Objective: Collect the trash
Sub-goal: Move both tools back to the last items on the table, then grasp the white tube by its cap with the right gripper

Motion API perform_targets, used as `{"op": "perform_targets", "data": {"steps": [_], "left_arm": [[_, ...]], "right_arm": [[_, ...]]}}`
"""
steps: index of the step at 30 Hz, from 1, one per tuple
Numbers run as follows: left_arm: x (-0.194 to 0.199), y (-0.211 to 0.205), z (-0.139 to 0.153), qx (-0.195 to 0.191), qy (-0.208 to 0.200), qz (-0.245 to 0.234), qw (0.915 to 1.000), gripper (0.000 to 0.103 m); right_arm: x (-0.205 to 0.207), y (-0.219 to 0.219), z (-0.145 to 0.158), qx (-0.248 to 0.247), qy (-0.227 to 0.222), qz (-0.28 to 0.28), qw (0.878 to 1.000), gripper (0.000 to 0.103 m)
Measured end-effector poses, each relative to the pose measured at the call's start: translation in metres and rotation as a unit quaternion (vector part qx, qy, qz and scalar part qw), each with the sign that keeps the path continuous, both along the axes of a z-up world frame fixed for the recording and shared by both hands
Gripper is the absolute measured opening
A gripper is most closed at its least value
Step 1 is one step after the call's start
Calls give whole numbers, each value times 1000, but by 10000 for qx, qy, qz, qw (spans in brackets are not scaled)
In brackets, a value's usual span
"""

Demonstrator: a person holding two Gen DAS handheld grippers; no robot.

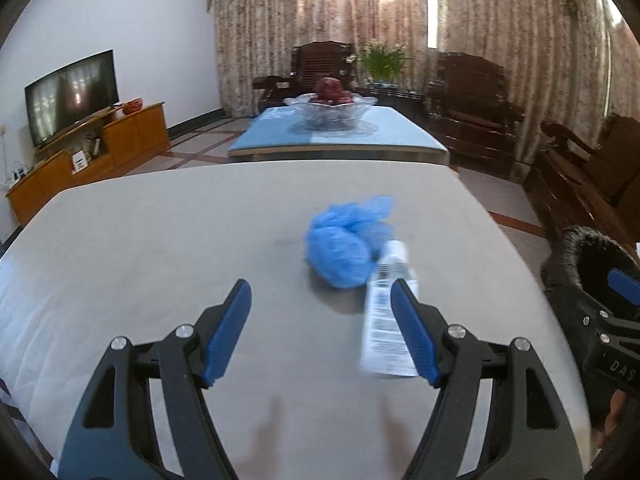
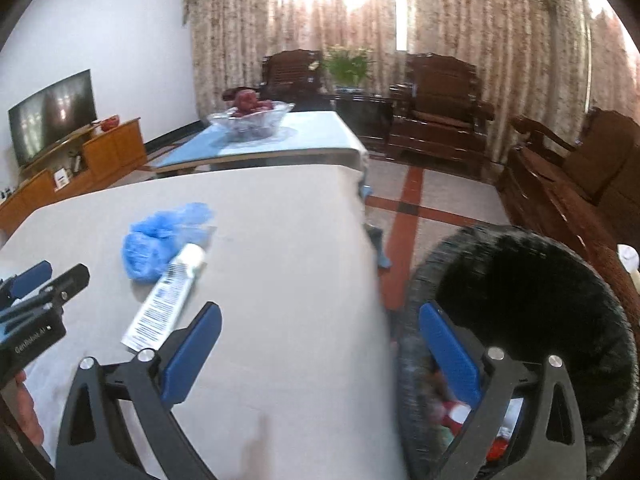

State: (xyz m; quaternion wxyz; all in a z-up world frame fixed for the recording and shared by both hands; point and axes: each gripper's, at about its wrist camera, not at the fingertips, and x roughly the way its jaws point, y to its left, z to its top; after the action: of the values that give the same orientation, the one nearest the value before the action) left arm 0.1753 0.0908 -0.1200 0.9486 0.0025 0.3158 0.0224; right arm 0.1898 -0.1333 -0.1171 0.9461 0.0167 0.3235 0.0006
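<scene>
Both jaws gape empty, left gripper (image 1: 320,332) and right gripper (image 2: 320,356); on grey table (image 1: 160,240), white tube (image 1: 386,320) touches crumpled blue bag (image 1: 344,244): likely light, soft; pinch tube mid-body.

this is a home living room. a flat television (image 1: 72,96) stands on a low orange-brown wooden cabinet (image 1: 92,156) against a white wall. dark carved wooden armchairs (image 2: 436,112) line the far side in front of long patterned curtains (image 1: 500,32) with daylight behind. a glass fruit bowl (image 1: 330,110) sits on a blue-topped coffee table (image 1: 340,142), a potted plant (image 1: 382,62) stands between the chairs, and the floor is tiled.
</scene>
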Motion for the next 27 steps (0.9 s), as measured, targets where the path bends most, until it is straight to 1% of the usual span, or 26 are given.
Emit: {"op": "perform_targets", "data": {"steps": [6,14,20,22,23,25,27], "left_arm": [[2,36,-7,-47,70,241,9997,71],[6,64,-12,-76,107,443,9989,71],[9,73,-9,3,54,501,9987,71],[10,76,-8,5,38,511,9987,72],[10,77,-8,-7,36,519,9986,72],[10,80,-9,-16,21,534,9986,72],[10,82,-9,9,6,539,9985,72]], "right_arm": [[17,33,-8,-16,64,223,9997,97],[42,66,-17,21,150,452,9989,95],[65,90,-32,60,385,619,9973,85],[72,95,-37,68,480,679,9965,78],[76,97,-40,58,553,717,9959,76],[80,100,-45,71,688,772,9946,68],[85,102,-49,129,811,810,9933,62]]}}
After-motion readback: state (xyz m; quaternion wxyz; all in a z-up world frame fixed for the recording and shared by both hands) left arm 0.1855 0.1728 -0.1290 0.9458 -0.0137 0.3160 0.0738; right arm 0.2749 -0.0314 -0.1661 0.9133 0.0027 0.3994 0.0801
